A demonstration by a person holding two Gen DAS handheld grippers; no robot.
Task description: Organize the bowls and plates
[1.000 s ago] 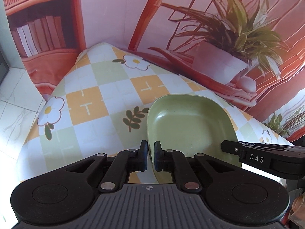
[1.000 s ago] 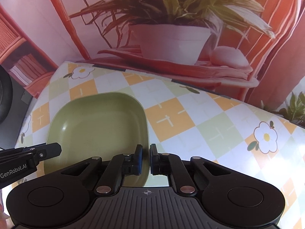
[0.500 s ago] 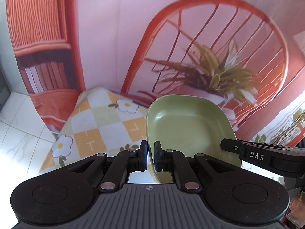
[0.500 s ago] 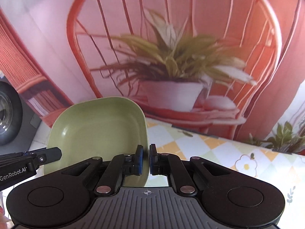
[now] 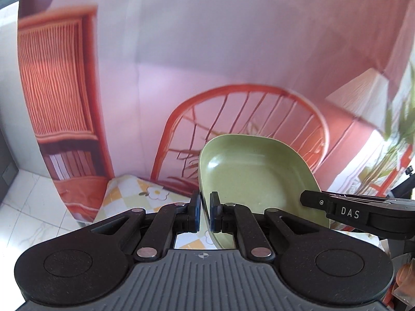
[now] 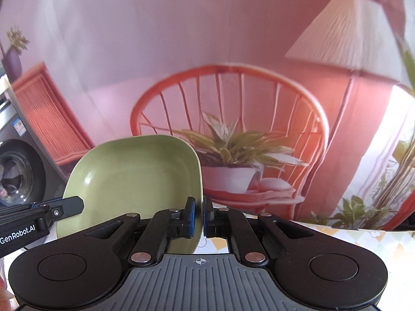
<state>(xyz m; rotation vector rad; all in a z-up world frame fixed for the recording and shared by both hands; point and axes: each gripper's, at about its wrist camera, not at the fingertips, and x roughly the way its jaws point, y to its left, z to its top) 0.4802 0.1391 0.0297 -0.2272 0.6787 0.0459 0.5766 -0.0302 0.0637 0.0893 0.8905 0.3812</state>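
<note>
Pink backdrop (image 6: 181, 39) printed with red chair, lamp; white tile floor (image 5: 23, 207).

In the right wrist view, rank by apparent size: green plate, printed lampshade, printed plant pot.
1. green plate, though nearness to the camera inflates it
2. printed lampshade, looks about as large, so unsure
3. printed plant pot

Plate (image 5: 255, 178) between both tongs (aloft).

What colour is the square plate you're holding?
Plain light green, no pattern; the plate shows best in the right wrist view.
</note>
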